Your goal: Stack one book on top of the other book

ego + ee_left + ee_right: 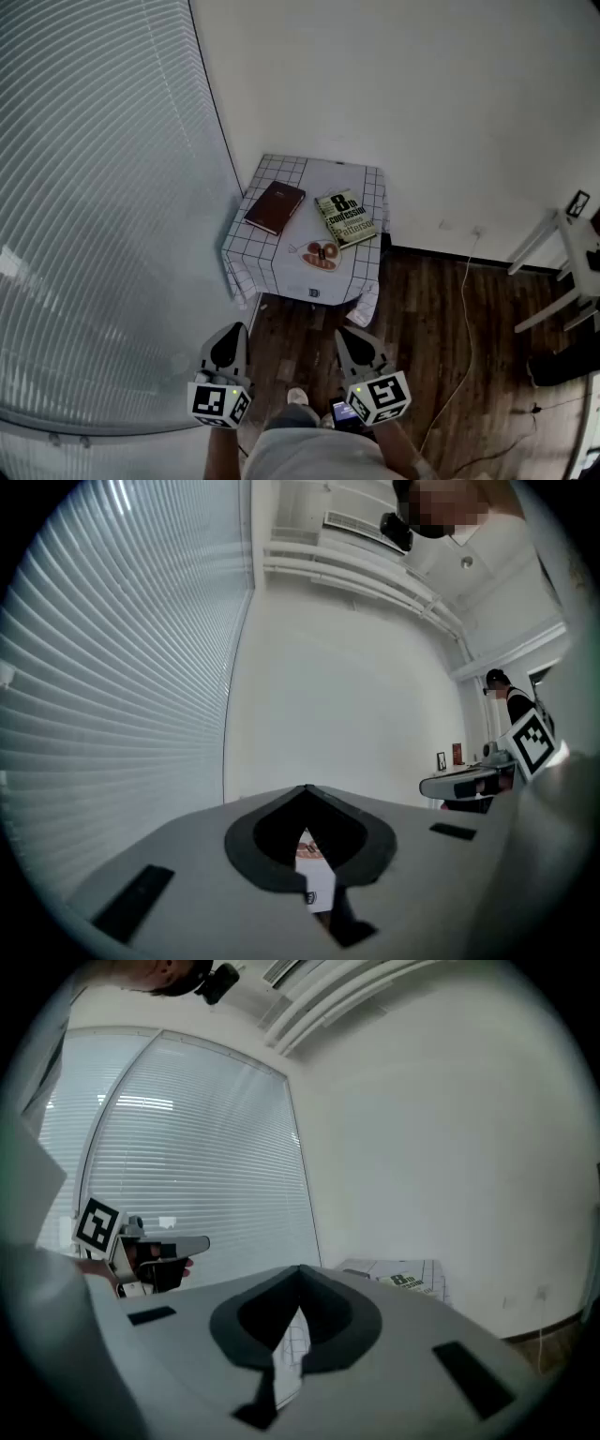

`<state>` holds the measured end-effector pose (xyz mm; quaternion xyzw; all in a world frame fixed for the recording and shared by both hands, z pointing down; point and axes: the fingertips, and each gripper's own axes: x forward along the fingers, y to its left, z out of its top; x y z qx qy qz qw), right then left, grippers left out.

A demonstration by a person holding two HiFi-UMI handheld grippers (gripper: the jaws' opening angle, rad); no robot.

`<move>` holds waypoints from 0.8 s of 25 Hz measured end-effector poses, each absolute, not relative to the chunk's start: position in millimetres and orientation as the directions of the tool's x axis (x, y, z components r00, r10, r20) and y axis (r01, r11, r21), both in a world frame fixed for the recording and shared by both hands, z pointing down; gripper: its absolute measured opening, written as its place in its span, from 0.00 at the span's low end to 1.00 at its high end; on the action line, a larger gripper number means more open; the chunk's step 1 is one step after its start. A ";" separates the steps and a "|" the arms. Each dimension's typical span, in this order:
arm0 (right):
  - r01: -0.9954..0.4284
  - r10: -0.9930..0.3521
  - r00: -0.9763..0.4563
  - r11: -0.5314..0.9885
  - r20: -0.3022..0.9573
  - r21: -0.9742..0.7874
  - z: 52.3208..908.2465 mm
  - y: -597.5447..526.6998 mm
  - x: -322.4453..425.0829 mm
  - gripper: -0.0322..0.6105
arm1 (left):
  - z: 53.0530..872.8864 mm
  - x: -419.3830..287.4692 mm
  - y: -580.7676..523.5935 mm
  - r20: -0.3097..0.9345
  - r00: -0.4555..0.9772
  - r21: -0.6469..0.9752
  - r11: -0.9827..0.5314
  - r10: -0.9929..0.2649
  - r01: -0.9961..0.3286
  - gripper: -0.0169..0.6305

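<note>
A dark red book (pixel 275 206) lies on the left of a small table (pixel 281 267) covered with a white grid cloth. To its right lies a green and yellow book (pixel 346 218) (pixel 410 1281) with large print on its cover. My left gripper (pixel 227 345) (pixel 307 789) and right gripper (pixel 352 342) (pixel 300 1269) are held level in front of the table, well short of both books. Both are shut with nothing between their jaws.
A small plate of food (pixel 322 255) sits near the table's front edge. Window blinds (pixel 94 206) run along the left. A white cable (pixel 464 328) trails over the wooden floor, and white furniture (pixel 562 272) stands at the right.
</note>
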<state>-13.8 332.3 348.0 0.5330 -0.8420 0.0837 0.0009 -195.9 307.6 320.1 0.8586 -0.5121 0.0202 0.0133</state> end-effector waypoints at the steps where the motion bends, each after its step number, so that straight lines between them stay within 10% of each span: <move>1: -0.898 -0.901 -0.426 0.410 0.084 -0.159 346.8 333.4 -12.0 0.06 | 319.8 -194.2 309.2 0.041 0.478 -0.001 -0.479 -0.877 -0.878 0.03; 20: -0.886 -0.904 -0.428 0.424 -0.023 -0.185 314.8 365.2 -0.8 0.06 | 316.5 -192.0 350.4 0.015 0.487 0.022 -0.487 -0.873 -0.873 0.03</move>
